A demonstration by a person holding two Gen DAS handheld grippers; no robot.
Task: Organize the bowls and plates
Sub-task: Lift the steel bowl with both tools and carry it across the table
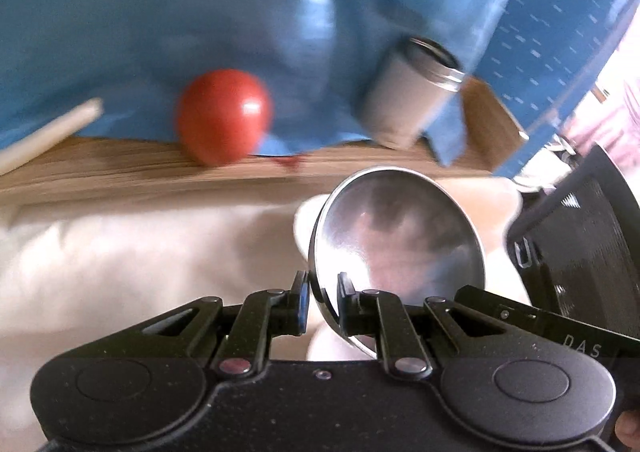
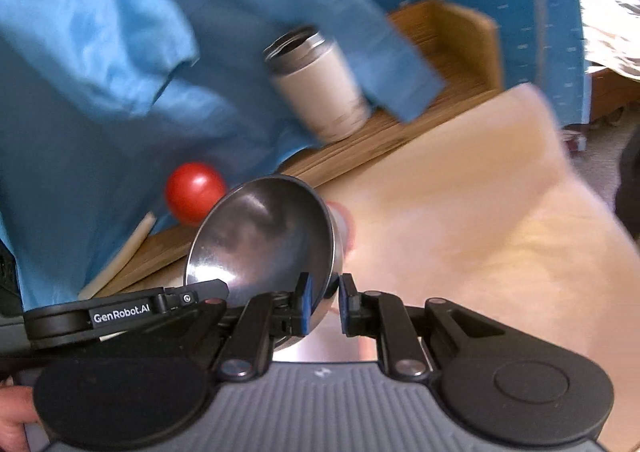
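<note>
I have both grippers on one steel bowl, lifted clear of the cream cloth that covers the near part of the table. My left gripper is clamped on the bowl's rim at its near left edge, one blue-padded finger outside the wall and the other inside, so the bowl stands tilted with its shiny hollow facing me. In the right wrist view my right gripper pinches the rim at the bowl's near right edge, again one pad inside and one outside, and the bowl leans up and to the left from the fingers. The left gripper's black arm, lettered in white, shows at the lower left of that view, just beside the bowl. Beyond the bowl runs a strip of bare wooden table, and past that a rumpled blue cloth. A red tomato-like ball sits at the cloth's near edge, left of the bowl. Farther right stands a white cylindrical cup with a metal rim, tilted in the fisheye view, its mouth open. A pale wooden stick lies at the far left on the table edge. Everything is somewhat blurred.
</note>
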